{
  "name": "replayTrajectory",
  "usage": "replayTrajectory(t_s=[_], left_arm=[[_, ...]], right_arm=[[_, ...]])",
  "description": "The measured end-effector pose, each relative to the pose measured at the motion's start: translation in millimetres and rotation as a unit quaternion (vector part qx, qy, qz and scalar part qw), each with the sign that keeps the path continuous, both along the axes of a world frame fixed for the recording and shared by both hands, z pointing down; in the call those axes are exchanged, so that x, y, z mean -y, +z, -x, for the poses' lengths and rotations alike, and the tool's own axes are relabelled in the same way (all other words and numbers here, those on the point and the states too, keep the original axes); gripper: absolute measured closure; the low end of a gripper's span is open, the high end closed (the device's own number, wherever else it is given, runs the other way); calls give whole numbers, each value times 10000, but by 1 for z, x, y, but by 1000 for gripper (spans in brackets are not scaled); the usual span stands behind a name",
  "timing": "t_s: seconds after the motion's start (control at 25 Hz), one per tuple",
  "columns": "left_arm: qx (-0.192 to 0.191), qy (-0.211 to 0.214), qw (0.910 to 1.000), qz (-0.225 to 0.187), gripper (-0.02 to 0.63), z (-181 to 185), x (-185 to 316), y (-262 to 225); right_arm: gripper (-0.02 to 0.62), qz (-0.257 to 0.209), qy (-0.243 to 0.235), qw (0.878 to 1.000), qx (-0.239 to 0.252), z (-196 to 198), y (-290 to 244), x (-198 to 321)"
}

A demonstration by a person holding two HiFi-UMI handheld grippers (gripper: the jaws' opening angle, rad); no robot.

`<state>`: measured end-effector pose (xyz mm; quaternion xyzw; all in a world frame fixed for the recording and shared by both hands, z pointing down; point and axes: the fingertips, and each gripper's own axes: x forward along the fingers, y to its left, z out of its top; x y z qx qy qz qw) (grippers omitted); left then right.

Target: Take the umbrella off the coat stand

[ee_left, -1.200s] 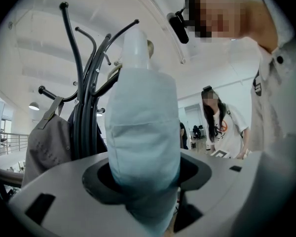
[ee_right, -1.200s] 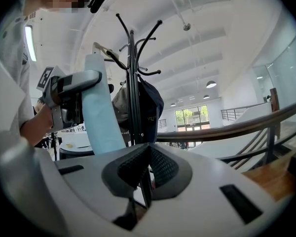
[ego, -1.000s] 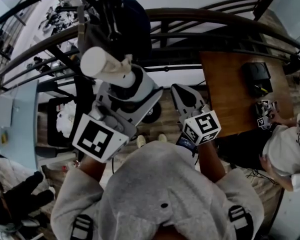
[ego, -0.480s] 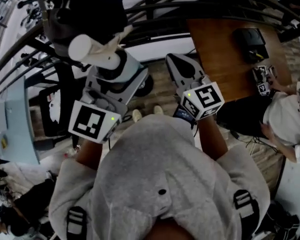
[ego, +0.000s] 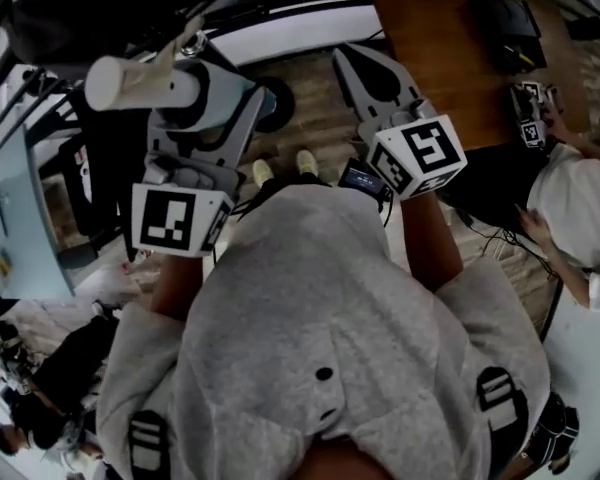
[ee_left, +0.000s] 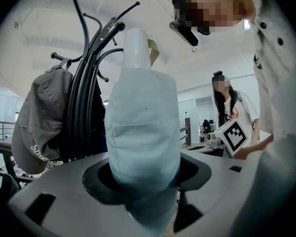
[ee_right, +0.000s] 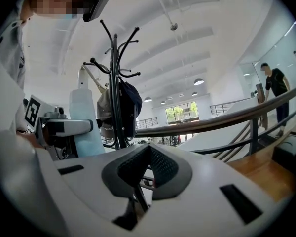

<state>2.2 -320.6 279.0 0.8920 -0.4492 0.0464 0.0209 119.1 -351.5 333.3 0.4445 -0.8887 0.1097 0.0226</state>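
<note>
seen from above, a person in a grey hooded top holds a gripper in each hand over a wood-plank floor [ego: 315, 118]. the left gripper [ego: 195, 118] has its jaws spread wide around a folded pale blue umbrella [ego: 205, 93] and clamped on its cloth body. the umbrella's white handle end [ego: 130, 80] sticks out past the jaws toward the upper left. in the left gripper view the umbrella fills the middle and stands upright between the jaws, in front of a black coat stand [ee_left: 86, 93] with curved hooks. a grey cap [ee_left: 39, 122] hangs on the stand's left side. in the right gripper view the umbrella sits just left of the stand, and i cannot tell whether they touch. the right gripper [ego: 365, 73] is to the right of the left one. its ribbed jaws are closed together with nothing between them. a wooden bench [ego: 430, 48] lies at upper right, and another person [ego: 580, 208] sits beside it.
</note>
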Motion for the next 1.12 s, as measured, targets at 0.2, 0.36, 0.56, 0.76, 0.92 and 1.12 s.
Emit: replayTrajectory(t_s=[0.2, 0.36, 0.56, 0.76, 0.92, 1.12], left_arm=[[46, -314, 9992, 222, 327, 4, 4, 23], [195, -375, 9986, 316, 327, 5, 5, 39], [263, -439, 9985, 188, 328, 5, 6, 44], [169, -431, 9985, 282, 333, 14, 5, 42], [263, -344, 9985, 349, 334, 14, 3, 53], [102, -205, 9991, 359, 334, 36, -20, 64]], right_arm=[[586, 131, -149, 9998, 35, -3, 14, 6], [586, 167, -267, 9995, 73, -2, 23, 12], [586, 274, -368, 9989, 114, 0, 33, 13], [586, 249, -372, 9990, 87, 14, 30, 9], [586, 367, -284, 9989, 54, 15, 39, 6], [586, 331, -216, 9992, -78, 40, 43, -16]])
